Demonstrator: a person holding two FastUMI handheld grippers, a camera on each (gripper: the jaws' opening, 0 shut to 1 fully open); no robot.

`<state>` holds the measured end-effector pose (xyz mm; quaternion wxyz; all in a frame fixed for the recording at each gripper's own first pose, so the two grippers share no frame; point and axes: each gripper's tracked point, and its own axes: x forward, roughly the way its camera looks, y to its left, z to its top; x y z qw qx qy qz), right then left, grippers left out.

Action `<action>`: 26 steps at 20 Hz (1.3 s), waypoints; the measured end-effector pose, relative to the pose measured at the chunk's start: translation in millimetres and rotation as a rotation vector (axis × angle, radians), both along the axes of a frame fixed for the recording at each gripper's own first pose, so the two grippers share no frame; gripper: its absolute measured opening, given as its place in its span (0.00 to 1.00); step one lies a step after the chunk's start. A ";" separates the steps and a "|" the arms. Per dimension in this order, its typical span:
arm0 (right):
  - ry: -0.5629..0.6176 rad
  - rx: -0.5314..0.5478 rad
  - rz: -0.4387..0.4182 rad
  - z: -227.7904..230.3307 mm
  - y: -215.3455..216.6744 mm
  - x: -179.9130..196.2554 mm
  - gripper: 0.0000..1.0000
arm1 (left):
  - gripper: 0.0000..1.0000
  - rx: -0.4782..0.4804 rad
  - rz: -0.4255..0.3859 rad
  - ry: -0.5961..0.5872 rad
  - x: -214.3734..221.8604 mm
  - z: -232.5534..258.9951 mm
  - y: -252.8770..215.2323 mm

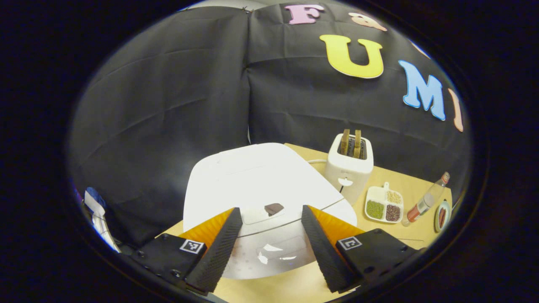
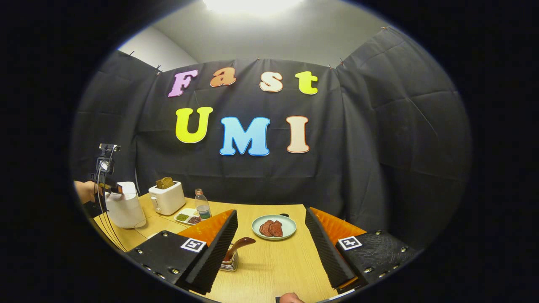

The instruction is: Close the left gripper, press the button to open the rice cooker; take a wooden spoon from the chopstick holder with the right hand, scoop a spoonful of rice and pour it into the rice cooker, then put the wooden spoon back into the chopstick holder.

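Note:
The white rice cooker (image 1: 252,181) stands with its lid down, right in front of my left gripper (image 1: 271,248). That gripper is open, its fingers either side of the dark button (image 1: 273,208) and a little short of it. In the right gripper view the rice cooker (image 2: 124,206) sits far left, with a hand (image 2: 84,191) holding the left gripper (image 2: 110,187) over its top. My right gripper (image 2: 271,252) is open and holds nothing. The wooden spoon (image 2: 239,244) stands in the chopstick holder (image 2: 229,265), just inside my left finger (image 2: 214,248).
A white toaster (image 1: 349,166) with bread stands right of the cooker. Beyond it are a divided dish (image 1: 384,205) of green, dark and pale grains and a bottle (image 1: 425,201). A green plate (image 2: 273,227) with meat lies ahead of the right gripper. Black cloth walls surround the table.

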<state>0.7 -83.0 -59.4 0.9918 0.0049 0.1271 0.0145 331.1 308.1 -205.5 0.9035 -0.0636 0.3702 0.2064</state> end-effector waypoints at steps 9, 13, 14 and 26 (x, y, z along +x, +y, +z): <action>-0.026 0.035 0.068 10.8 38.9 13.4 0.98 | 1.00 0.045 -0.078 -0.036 1.7 7.5 -3.1; -0.072 0.039 0.092 31.4 53.2 21.7 0.98 | 0.99 0.084 -0.099 -0.198 3.2 57.4 -3.6; -0.077 0.034 0.103 33.8 56.1 23.4 0.98 | 0.99 0.105 -0.111 -0.243 0.1 75.7 -4.4; -0.138 0.075 0.124 61.8 102.0 39.7 0.98 | 0.98 0.099 -0.345 -0.592 -74.1 228.5 -94.5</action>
